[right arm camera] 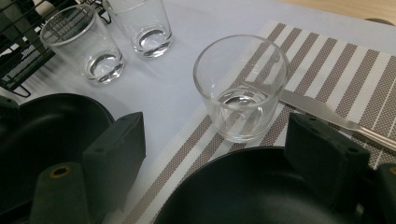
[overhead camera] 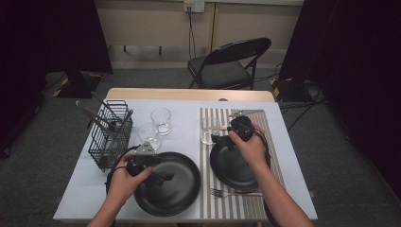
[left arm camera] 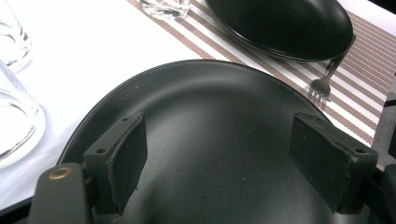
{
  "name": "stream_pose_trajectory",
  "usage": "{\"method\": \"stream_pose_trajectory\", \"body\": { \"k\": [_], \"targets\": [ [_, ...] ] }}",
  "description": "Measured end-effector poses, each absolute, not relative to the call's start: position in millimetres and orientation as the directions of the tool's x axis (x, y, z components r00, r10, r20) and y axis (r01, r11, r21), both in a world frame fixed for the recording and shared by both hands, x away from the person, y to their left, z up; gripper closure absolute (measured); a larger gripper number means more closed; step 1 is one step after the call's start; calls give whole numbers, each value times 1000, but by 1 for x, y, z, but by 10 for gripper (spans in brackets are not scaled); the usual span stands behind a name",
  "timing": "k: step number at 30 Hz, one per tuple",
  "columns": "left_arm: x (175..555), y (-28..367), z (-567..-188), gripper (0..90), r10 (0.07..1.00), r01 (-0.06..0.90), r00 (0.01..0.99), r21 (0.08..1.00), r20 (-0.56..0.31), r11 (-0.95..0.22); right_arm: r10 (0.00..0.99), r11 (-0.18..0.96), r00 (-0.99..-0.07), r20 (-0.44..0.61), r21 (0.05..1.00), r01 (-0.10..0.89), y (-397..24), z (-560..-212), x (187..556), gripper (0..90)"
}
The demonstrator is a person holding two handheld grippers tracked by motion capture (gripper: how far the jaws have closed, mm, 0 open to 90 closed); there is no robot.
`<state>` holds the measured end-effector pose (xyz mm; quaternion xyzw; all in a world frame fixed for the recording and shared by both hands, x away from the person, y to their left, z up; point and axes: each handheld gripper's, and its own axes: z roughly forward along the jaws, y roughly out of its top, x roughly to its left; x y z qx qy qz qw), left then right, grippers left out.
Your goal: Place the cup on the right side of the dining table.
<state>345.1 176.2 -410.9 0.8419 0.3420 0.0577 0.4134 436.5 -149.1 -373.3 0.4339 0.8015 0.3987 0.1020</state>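
Two plates: a large black plate (overhead camera: 172, 185) lies on the white cloth, a smaller black plate (overhead camera: 232, 166) on the striped placemat (overhead camera: 269, 137).
Left gripper (overhead camera: 161, 176): hovers over the large plate's middle, jaws spread wide, nothing between them.
Right gripper (overhead camera: 218, 139): sits at the smaller plate's far rim, jaws wide apart and empty, pointing at a glass (right arm camera: 240, 86).
Glass: upright on the placemat's edge, just beyond the smaller plate.
Fork (overhead camera: 234, 192): on the placemat, just beside the smaller plate's near rim.
Wire basket (overhead camera: 111, 135): left of the plates, utensils standing in it.
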Motion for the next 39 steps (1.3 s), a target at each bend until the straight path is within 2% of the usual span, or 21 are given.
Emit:
{"method": "stream_pose_trajectory", "body": {
  "k": [39],
  "targets": [
    [346,174,-413,194,623,530,761,726,-180,-438,771,301,-605,201,722,623,-177,-400,411,205]
  ]
}}
